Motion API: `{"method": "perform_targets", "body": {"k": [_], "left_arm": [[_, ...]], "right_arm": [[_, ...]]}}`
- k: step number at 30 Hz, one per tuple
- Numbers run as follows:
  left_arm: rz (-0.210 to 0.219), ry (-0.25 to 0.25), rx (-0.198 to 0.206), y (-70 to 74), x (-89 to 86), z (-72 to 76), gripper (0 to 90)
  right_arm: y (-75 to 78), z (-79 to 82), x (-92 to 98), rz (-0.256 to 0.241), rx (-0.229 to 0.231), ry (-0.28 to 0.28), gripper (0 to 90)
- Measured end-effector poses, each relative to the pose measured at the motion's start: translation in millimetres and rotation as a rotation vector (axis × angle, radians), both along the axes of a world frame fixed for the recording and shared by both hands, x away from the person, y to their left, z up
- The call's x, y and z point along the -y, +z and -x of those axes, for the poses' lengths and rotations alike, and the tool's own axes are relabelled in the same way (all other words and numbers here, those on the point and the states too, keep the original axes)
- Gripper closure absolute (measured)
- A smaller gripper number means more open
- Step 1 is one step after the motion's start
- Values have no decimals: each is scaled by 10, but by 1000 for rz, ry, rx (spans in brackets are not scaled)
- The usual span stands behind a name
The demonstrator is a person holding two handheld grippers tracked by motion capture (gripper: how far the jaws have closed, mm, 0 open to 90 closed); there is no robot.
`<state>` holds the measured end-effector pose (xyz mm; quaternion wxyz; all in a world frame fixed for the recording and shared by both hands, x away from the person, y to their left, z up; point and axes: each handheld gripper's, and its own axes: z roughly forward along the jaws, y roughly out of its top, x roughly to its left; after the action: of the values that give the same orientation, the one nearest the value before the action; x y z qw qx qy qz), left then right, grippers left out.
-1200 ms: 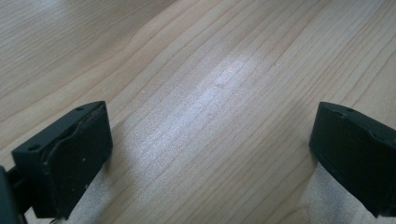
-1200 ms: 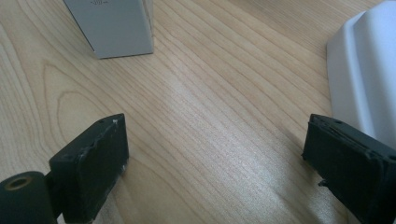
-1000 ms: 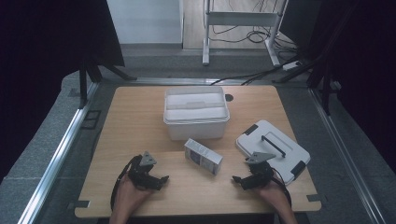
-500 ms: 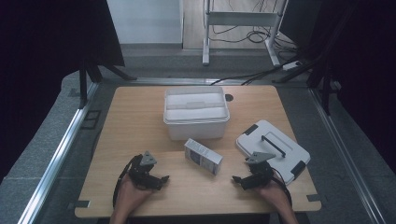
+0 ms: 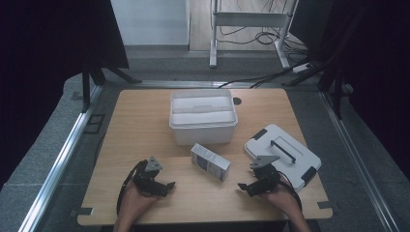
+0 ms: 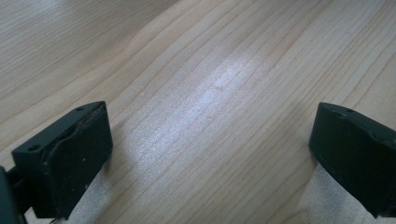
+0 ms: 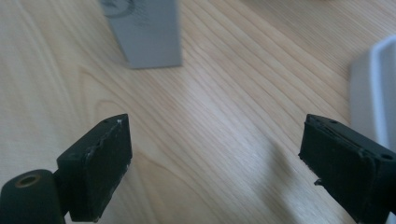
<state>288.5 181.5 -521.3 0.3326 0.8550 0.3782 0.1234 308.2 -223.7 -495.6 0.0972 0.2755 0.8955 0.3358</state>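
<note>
Small grey rectangular cardboard box (image 5: 210,162): lying flat on the light wooden desk (image 5: 140,125), near the middle of the front half, turned at an angle, just in front of the white rectangular plastic bin (image 5: 203,116) and apart from it. Between the two grippers, touching neither. In the right gripper view, one grey end of the box (image 7: 144,32) seen ahead of the jaws, clear of them.

Left gripper (image 5: 162,186): resting at front left of desk, held in left hand (image 5: 133,205), jaws spread wide, nothing between them but bare wood (image 6: 210,116).

Right gripper (image 5: 247,186): at front right, held in right hand (image 5: 285,200), jaws likewise wide apart, empty.

White flat plastic lid with dark handle and black clips (image 5: 283,154): lying on desk at right, just beside right gripper; white edge (image 7: 373,93) visible in the right gripper view.
</note>
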Motion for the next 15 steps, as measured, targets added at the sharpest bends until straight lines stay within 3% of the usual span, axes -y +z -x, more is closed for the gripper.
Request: {"method": "perform_targets", "body": {"k": [5, 15], "left_arm": [[0, 0, 0, 0, 0, 0, 0], [0, 0, 0, 0, 0, 0, 0]], "right_arm": [[96, -11, -117, 17, -18, 35, 94], [255, -78, -478, 96, -98, 105, 95]]}}
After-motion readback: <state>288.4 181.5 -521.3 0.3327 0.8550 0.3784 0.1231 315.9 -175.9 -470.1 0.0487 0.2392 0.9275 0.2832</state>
